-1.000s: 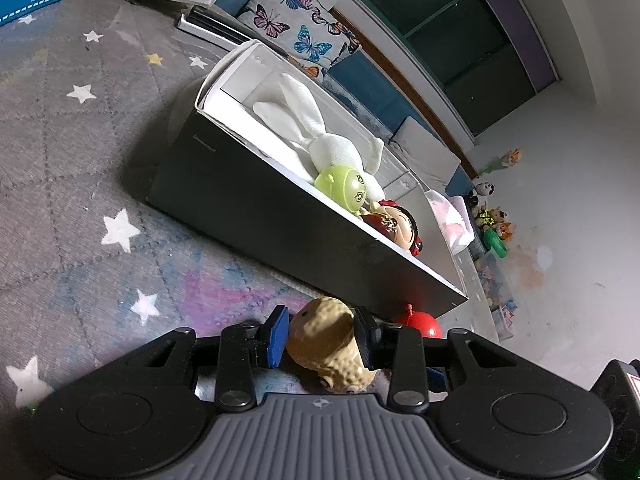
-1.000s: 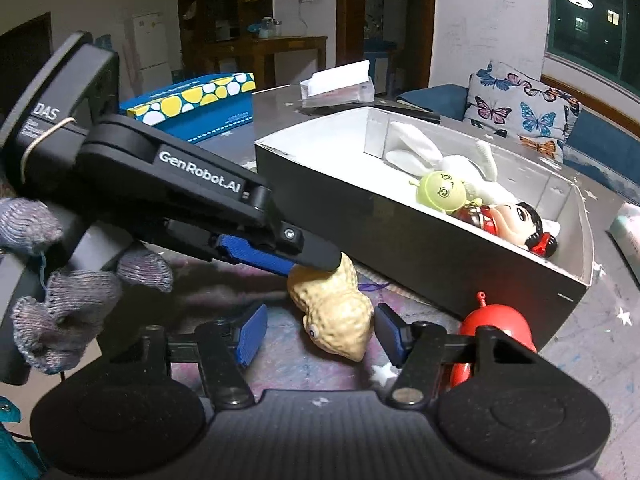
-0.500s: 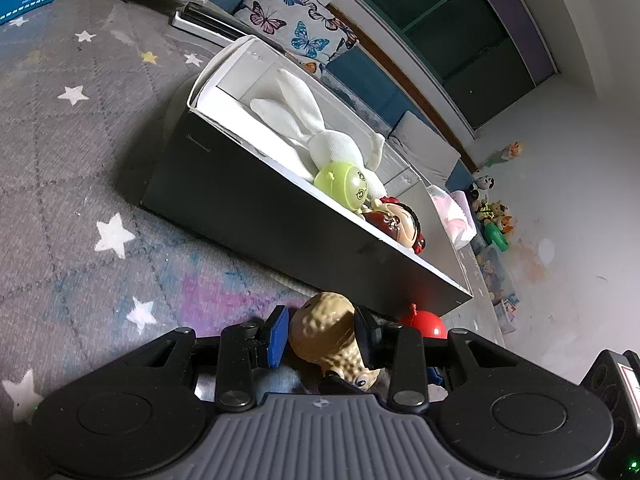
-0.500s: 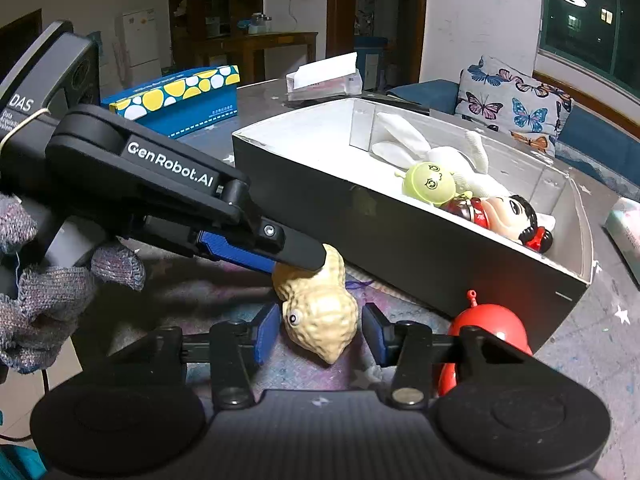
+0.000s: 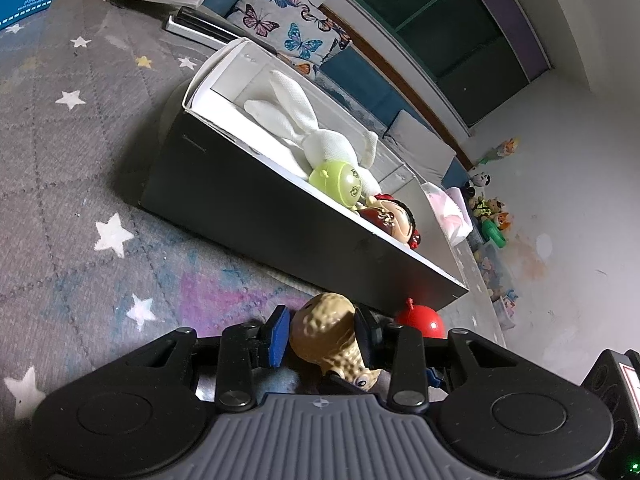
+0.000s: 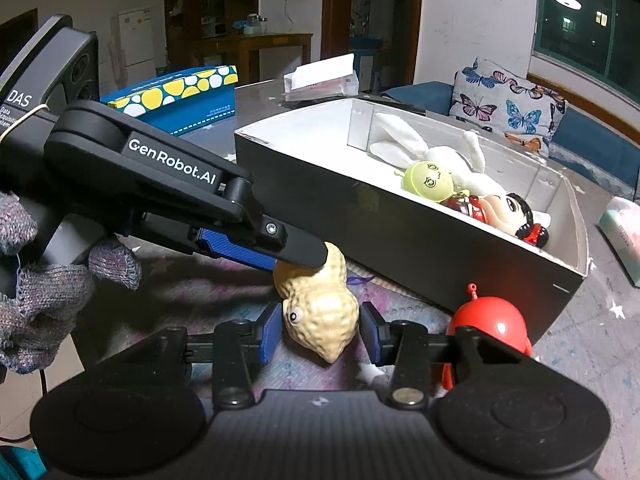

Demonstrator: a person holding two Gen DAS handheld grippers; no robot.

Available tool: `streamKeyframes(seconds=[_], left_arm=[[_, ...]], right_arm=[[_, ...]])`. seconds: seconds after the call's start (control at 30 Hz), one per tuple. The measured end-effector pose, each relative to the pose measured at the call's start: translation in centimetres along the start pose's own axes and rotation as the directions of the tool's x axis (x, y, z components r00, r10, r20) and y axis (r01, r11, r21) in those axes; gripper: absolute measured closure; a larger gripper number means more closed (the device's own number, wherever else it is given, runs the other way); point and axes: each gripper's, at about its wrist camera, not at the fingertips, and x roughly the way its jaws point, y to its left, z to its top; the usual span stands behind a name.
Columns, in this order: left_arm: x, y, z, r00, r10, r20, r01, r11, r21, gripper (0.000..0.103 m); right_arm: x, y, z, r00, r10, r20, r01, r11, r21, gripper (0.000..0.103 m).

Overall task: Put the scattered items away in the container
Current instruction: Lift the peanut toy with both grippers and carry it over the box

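Peanut toy (image 6: 320, 312) sits nearest, a tan, bumpy figure with a googly eye, caught between both tools at once. The left gripper (image 5: 322, 334) pinches its upper lobe between the blue pads, while the right gripper (image 6: 318, 334) brackets the lower lobe; its pads look to be touching, though whether they press I cannot tell. With two grips on one toy, a mismatched pull could twist it loose and drop it back on the star-patterned mat (image 5: 100, 184), or knock the red round toy (image 6: 490, 322) just beside it.

Beyond stands the black box (image 6: 400, 232) with its white lining, already holding a white plush rabbit (image 5: 316, 136), a yellow-green ball-headed figure (image 6: 428, 180) and a doll in red (image 6: 508, 210). A low carry could clip its near wall.

Legible writing: "GenRobot.AI" and "DAS" on the left tool's body.
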Motion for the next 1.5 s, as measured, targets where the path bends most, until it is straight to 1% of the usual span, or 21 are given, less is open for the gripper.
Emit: streamKeyframes(seconds=[0.17, 0.3, 0.5, 0.67, 0.8, 0.97, 1.17, 1.33, 1.5], left_arm=[[-1.0, -0.9, -0.1, 1.000, -0.005, 0.010, 0.005, 1.000, 0.007, 0.065], [-2.1, -2.3, 0.8, 0.999, -0.022, 0.050, 0.020, 0.999, 0.030, 0.065], [-2.8, -4.5, 3.7, 0.992, -0.041, 0.118, 0.032, 0.996, 0.079, 0.065], [-1.8, -4.9, 6.8, 0.990, -0.030, 0.140, 0.018, 0.996, 0.084, 0.065], [-0.6, -4.5, 9.0, 0.990, 0.006, 0.140, -0.018, 0.996, 0.086, 0.065], [1.6, -3.0, 11.2, 0.994, 0.051, 0.096, -0.057, 0.997, 0.058, 0.065], [3.7, -1.6, 12.0, 0.994, 0.101, 0.049, -0.103, 0.994, 0.046, 0.065], [5.2, -1.3, 12.2, 0.989, 0.148, 0.003, -0.148, 0.987, 0.058, 0.065], [6.3, -1.7, 12.1, 0.983, 0.182, -0.016, -0.180, 0.979, 0.096, 0.065]], right_arm=[[-1.0, 0.4, 0.2, 1.000, -0.003, 0.018, 0.003, 1.000, -0.011, 0.061], [-2.2, 0.4, 1.3, 0.998, -0.013, 0.062, 0.015, 0.999, -0.032, 0.061], [-3.2, -0.5, 4.4, 0.990, -0.033, 0.138, 0.040, 0.998, -0.048, 0.061], [-2.1, -2.0, 7.1, 0.987, -0.028, 0.159, 0.034, 0.999, -0.035, 0.062], [0.0, -3.4, 8.8, 0.989, 0.000, 0.148, 0.000, 1.000, -0.003, 0.062], [3.0, -5.7, 10.1, 0.992, 0.071, 0.104, -0.079, 0.994, 0.081, 0.062], [5.9, -8.4, 9.7, 0.987, 0.153, 0.049, -0.159, 0.971, 0.179, 0.062], [7.4, -9.4, 9.2, 0.983, 0.183, -0.009, -0.177, 0.961, 0.212, 0.062], [8.3, -9.7, 9.3, 0.979, 0.193, -0.060, -0.174, 0.956, 0.235, 0.062]])
